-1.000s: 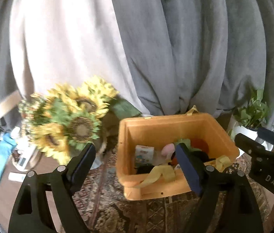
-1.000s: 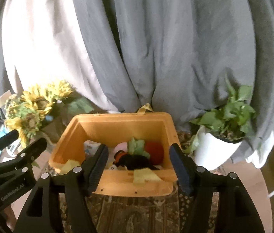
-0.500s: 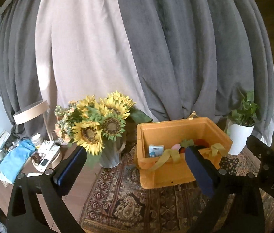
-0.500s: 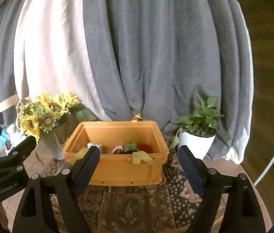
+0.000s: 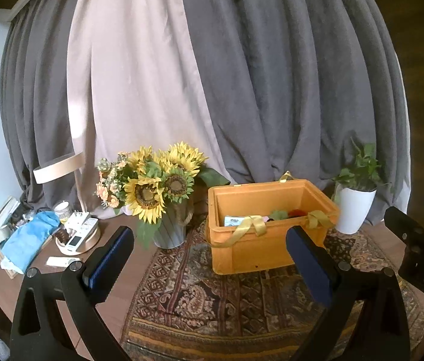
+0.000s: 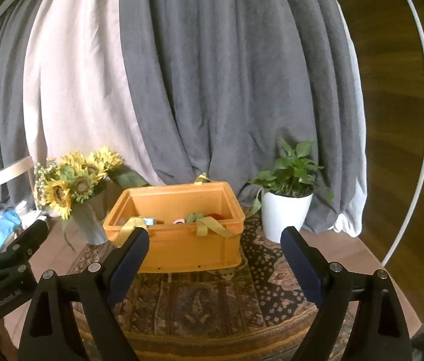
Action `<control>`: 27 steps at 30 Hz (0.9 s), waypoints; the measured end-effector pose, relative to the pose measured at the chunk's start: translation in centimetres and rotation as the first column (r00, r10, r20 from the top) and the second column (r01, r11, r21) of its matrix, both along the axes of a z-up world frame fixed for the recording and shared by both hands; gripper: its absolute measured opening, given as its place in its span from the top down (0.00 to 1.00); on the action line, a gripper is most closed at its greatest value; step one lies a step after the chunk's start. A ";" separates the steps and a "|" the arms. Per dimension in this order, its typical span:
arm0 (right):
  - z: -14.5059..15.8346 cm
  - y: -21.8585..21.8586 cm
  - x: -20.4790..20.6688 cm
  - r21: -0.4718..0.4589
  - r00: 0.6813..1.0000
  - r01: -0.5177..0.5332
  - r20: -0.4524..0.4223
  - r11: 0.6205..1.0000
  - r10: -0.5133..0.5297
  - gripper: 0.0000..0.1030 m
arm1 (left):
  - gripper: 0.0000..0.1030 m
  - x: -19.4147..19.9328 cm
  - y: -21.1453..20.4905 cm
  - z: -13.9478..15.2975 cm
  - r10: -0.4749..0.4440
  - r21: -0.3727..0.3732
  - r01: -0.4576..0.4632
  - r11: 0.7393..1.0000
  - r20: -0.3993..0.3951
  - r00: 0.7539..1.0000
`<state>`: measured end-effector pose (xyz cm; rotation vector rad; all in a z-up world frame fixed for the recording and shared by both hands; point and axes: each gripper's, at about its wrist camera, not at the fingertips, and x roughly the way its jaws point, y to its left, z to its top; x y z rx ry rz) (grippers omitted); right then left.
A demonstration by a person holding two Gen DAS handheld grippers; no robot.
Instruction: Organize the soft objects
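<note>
- Left wrist view: left tongs (image 5: 207, 251) spread wide apart, holding nothing, hovering near over the patterned rug (image 5: 212, 294) on the brown worktop (image 5: 115, 310).
- Beyond them, an orange crate (image 5: 267, 251) standing on the rug, right of centre, with yellow ribbons (image 5: 249, 225) draped over its near rim.
- Soft toys (image 5: 284, 213) lying inside the crate, only partly visible above the rim: something green, something red, a pale box at the left.
- Left of the crate, just beside it, sunflowers (image 5: 157, 183) in a grey vase (image 5: 169, 233).
- Far left, a blue cloth (image 5: 29, 237) and a round tray of small items (image 5: 78, 239), well apart from the crate.
- Right of the crate, a leafy plant in a white pot (image 5: 353, 210); right tongs' black body at the right edge.
- Grey and pale curtains (image 5: 212, 75) behind everything.
- Right wrist view: right tongs (image 6: 215, 251) also wide apart and empty, held near, in front of the crate (image 6: 181, 249).
- Toys (image 6: 199, 217) seen low inside, near the crate's right half.
- Sunflowers (image 6: 70, 183) at left, white pot (image 6: 284, 215) at right, both just beside the crate.
- Left tongs' black body at the left edge.
</note>
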<state>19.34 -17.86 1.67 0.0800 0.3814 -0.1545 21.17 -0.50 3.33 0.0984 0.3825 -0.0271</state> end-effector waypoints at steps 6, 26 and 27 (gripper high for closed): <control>0.5 -0.5 -2.8 -0.015 1.000 -0.021 0.007 1.000 0.021 0.13 | 0.00 -3.1 -0.6 0.2 0.009 -0.012 -0.009 1.000 -0.001 1.000; 0.0 -2.3 -14.0 0.021 0.999 -0.040 0.022 0.999 0.040 0.08 | 0.00 -14.6 -1.9 0.3 -0.003 -0.015 0.003 1.000 0.038 0.999; -0.1 -2.4 -14.4 0.023 0.999 -0.041 0.023 0.999 0.041 0.08 | 0.00 -15.0 -2.0 0.3 -0.001 -0.014 0.002 1.000 0.041 0.999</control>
